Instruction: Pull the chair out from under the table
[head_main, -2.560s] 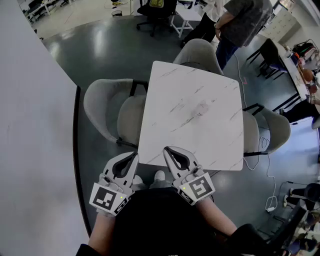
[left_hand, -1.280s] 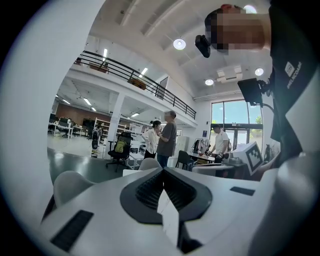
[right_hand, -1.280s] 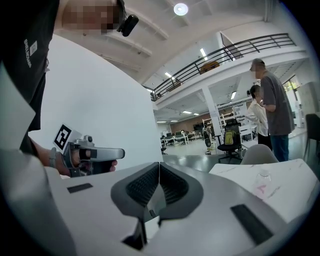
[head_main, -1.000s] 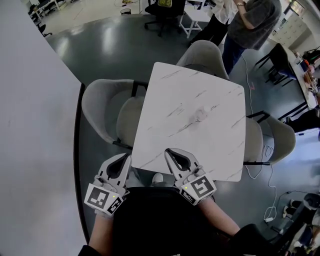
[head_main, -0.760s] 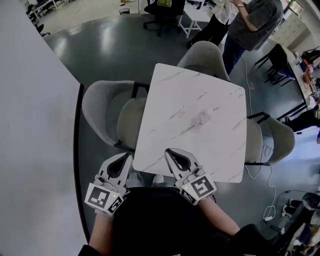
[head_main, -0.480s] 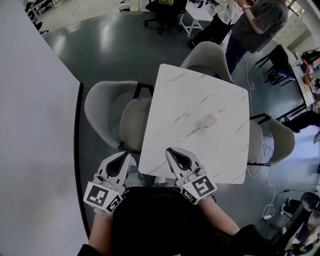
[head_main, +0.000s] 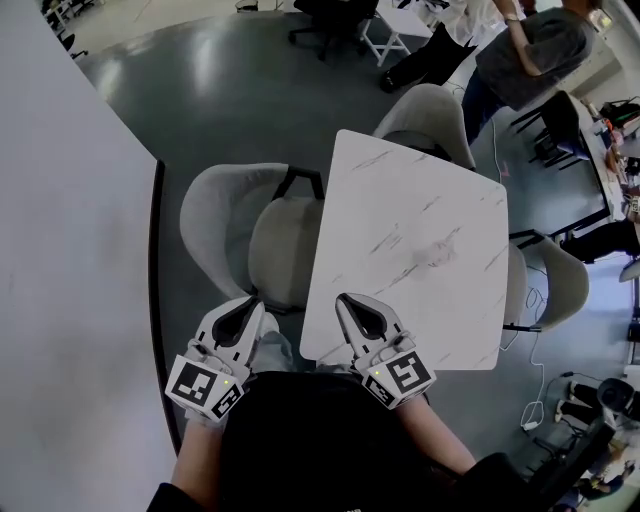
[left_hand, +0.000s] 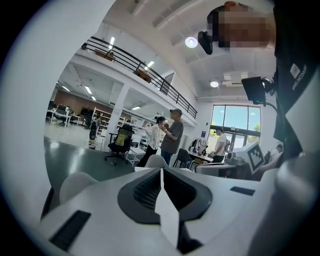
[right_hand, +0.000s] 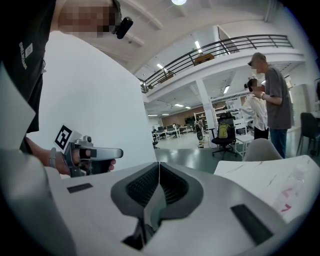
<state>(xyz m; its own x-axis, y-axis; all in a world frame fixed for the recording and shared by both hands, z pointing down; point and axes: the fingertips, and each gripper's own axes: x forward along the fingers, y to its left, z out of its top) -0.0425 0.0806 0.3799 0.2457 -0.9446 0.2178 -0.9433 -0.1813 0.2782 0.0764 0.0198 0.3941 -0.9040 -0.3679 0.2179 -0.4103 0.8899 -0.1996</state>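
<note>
A grey upholstered chair (head_main: 225, 230) stands at the left side of the white marble table (head_main: 410, 250), its seat partly under the tabletop. My left gripper (head_main: 247, 306) is shut and empty, just short of that chair's near edge. My right gripper (head_main: 352, 303) is also shut and empty, over the table's near left corner. In the left gripper view the shut jaws (left_hand: 161, 172) point level, with the chair's rounded back (left_hand: 75, 184) low at the left. The right gripper view shows the shut jaws (right_hand: 159, 167), the table (right_hand: 270, 180) at the right and my left gripper (right_hand: 117, 152) at the left.
A white wall (head_main: 70, 280) runs close along the left. A second grey chair (head_main: 430, 110) sits at the table's far side and a third chair (head_main: 555, 285) at its right. Two people (head_main: 520, 50) stand beyond the table. A cable (head_main: 540, 390) lies on the dark floor at the right.
The table and chairs have slid right in the head view as I moved left. The left chair now lies ahead of my left gripper. Both grippers stay shut.
</note>
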